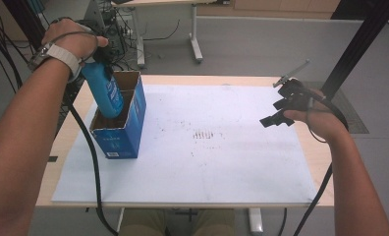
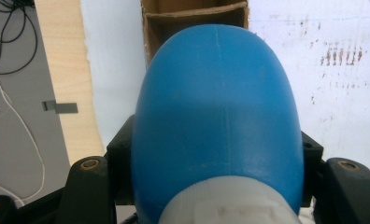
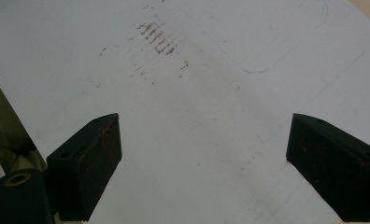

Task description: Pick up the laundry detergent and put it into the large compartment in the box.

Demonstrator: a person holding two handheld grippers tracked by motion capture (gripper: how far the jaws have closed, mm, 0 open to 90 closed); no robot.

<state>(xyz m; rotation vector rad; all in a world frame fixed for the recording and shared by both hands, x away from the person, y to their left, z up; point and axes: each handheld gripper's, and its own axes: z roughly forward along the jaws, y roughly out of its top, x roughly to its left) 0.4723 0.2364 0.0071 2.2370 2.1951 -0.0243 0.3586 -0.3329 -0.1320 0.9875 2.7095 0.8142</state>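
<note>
A blue plastic bottle point(image 1: 104, 88) with a white neck point(image 2: 225, 200) hangs bottom-down, its lower end inside the near compartment of a blue cardboard box point(image 1: 128, 128) at the table's left. My left gripper point(image 1: 97, 54) is shut on the bottle near its neck, the jaws pressing on both sides of the blue bottle point(image 2: 216, 116). The box's brown inner divider point(image 2: 192, 16) lies just beyond the bottle. My right gripper point(image 1: 273, 114) hovers over the right side of the table, open, with nothing between its jaws; below my right gripper point(image 3: 204, 154) lies only the white sheet.
A white sheet point(image 1: 222, 157) with brown smudges point(image 1: 205, 135) covers most of the wooden table point(image 1: 65, 142). A faint blue outline point(image 3: 286, 42) is drawn on the sheet. Cables trail on the floor at the left point(image 2: 5, 70), and a desk's legs point(image 1: 195, 44) stand beyond.
</note>
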